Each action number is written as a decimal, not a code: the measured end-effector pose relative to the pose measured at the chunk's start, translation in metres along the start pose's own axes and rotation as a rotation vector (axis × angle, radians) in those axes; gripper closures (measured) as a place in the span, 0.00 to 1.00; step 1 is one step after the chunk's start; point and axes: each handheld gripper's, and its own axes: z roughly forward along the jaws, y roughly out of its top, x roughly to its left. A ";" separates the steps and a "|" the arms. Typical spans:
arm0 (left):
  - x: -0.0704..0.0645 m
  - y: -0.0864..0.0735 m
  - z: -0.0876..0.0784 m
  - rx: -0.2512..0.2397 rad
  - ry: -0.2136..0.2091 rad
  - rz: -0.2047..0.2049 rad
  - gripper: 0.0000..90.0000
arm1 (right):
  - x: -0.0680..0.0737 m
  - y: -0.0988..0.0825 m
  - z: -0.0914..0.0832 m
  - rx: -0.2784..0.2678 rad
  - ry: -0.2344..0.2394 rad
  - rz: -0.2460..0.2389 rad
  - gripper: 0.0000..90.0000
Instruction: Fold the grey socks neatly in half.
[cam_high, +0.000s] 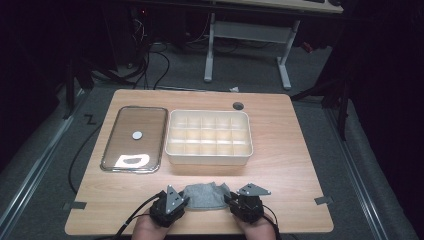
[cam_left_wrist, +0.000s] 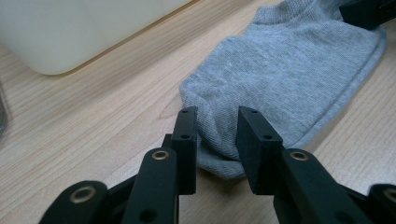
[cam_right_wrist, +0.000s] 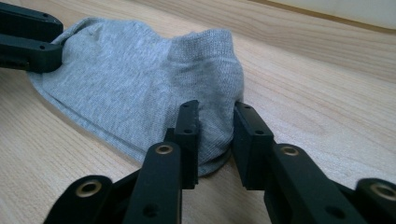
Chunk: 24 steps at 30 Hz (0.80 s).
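a: where's the sock (cam_high: 205, 196) lying for you?

b: on the near edge of the table (cam_high: 280, 165), stretched flat between my two hands. its long axis runs left to right, so each end points straight at one of my tools. my left gripper (cam_high: 176, 199) sits on the left end, my right gripper (cam_high: 239, 199) on the right end, and neither is nearer than the other.

a: are they holding it?

b: in the left gripper view the jaws stand a little apart, with the sock's edge between them; i can't tell if they bite yet. in the right gripper view the jaws press a bunched fold of the fabric, so i judge that one clamped on the sock.

a: what's it like?

b: soft grey ribbed knit, limp, with a stitched hem along one side. it'll sag if i lift it.

a: and beyond it?

b: a cream plastic box (cam_high: 208, 137) split into small compartments, just far of the sock, and left of that a clear lid (cam_high: 134, 138) with rounded corners lying flat on the wood.
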 end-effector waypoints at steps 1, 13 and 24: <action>0.000 0.000 0.000 -0.001 -0.001 -0.001 0.77 | 0.000 0.000 0.000 0.000 0.008 -0.008 0.88; -0.009 0.031 -0.008 -0.102 -0.058 -0.067 0.90 | 0.001 0.000 0.000 -0.005 0.012 -0.015 0.90; -0.035 0.044 0.034 0.014 -0.079 -0.088 0.94 | 0.002 -0.001 0.000 -0.011 0.006 -0.020 0.90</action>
